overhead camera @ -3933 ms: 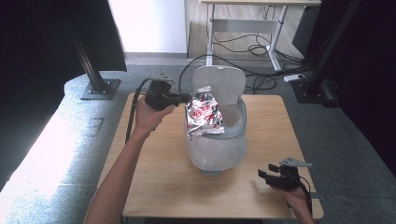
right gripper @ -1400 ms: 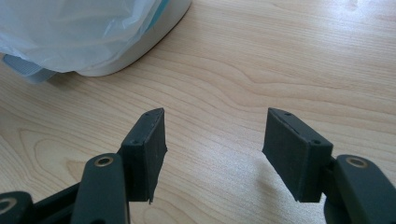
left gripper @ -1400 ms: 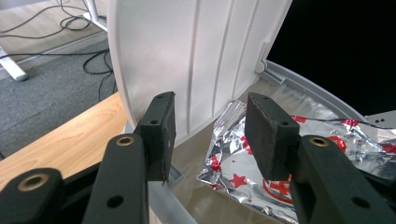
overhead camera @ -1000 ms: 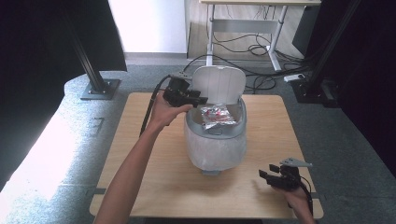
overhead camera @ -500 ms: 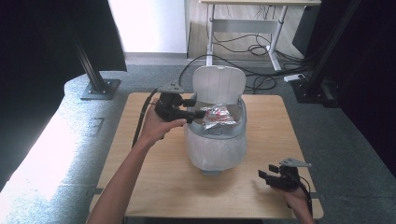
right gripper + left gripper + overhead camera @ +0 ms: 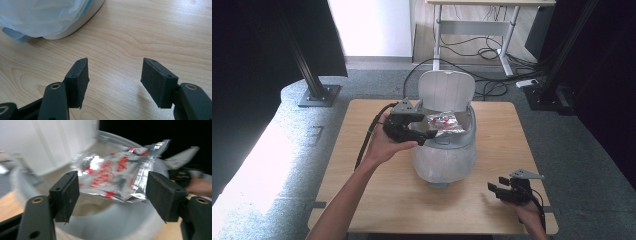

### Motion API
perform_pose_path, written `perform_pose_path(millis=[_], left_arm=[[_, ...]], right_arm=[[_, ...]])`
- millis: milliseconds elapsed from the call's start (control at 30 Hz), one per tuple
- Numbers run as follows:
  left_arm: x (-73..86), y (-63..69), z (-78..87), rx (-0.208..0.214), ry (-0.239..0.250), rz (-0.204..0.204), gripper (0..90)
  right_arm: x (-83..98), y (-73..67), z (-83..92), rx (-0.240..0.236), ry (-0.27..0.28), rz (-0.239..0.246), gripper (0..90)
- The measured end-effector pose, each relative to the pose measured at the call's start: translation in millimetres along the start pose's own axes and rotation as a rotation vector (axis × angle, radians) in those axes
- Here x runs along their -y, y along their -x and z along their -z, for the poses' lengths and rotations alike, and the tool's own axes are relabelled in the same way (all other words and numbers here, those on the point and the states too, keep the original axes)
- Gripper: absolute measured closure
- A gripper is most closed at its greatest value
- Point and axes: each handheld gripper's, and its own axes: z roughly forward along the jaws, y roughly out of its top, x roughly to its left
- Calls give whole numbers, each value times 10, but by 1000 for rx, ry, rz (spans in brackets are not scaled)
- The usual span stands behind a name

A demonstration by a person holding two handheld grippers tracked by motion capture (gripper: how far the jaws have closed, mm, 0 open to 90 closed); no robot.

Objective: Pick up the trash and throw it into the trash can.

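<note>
Foil packet (image 6: 446, 122), silver with red print, lies across the open mouth of the white bin (image 6: 447, 160), resting on the rim at the bin's far side, just below the raised lid (image 6: 446, 90). In the left gripper view the packet (image 6: 117, 177) sits beyond and between the two black jaws, which stand apart on either side of it; the pads do not press on it, and a clear gap shows at each edge, so the packet is free. These jaws have just been opening. In the high view the left gripper (image 6: 424, 134) is at the bin's left rim, its jaws pointing toward the packet, held by the person's left hand (image 6: 384, 145), whose forearm comes up from the lower edge of the table (image 6: 362, 200). A clear liner bag is folded over the outside of the bin's body. The right gripper (image 6: 494, 190) rests low near the table's front right corner, well apart from the bin, in the person's right hand (image 6: 527, 212). In the right gripper view its jaws are spread wide with nothing between them but bare wooden tabletop (image 6: 150, 37), and the base of the bin with its bag (image 6: 45, 17) shows at the upper left.
</note>
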Motion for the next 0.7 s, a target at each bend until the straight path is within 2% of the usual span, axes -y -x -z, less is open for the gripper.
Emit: perform_pose_path(millis=[33,67,100,167,233,267,400,500,700], left_arm=[[0,0,0,0,0,0,301],[-21,-56,-40,-35,5,31,308],[-21,-56,-40,-35,5,31,310],[-37,-99,-69,-52,14,58,316],[-38,-121,-90,-37,12,66,317],[-34,-110,-86,-21,11,57,315],[-27,-63,-56,-24,9,31,316],[-19,-49,-5,-19,18,34,315],[34,-112,148,-3,40,69,306]], right_arm=[[0,0,0,0,0,0,385],[2,9,5,1,0,-2,384],[2,9,5,1,0,-2,384],[0,18,13,3,4,-4,385],[0,25,17,4,7,-6,385],[1,28,19,5,7,-6,385],[4,40,23,5,6,-9,385],[4,42,21,6,6,-10,385],[-5,22,24,4,9,-7,384]])
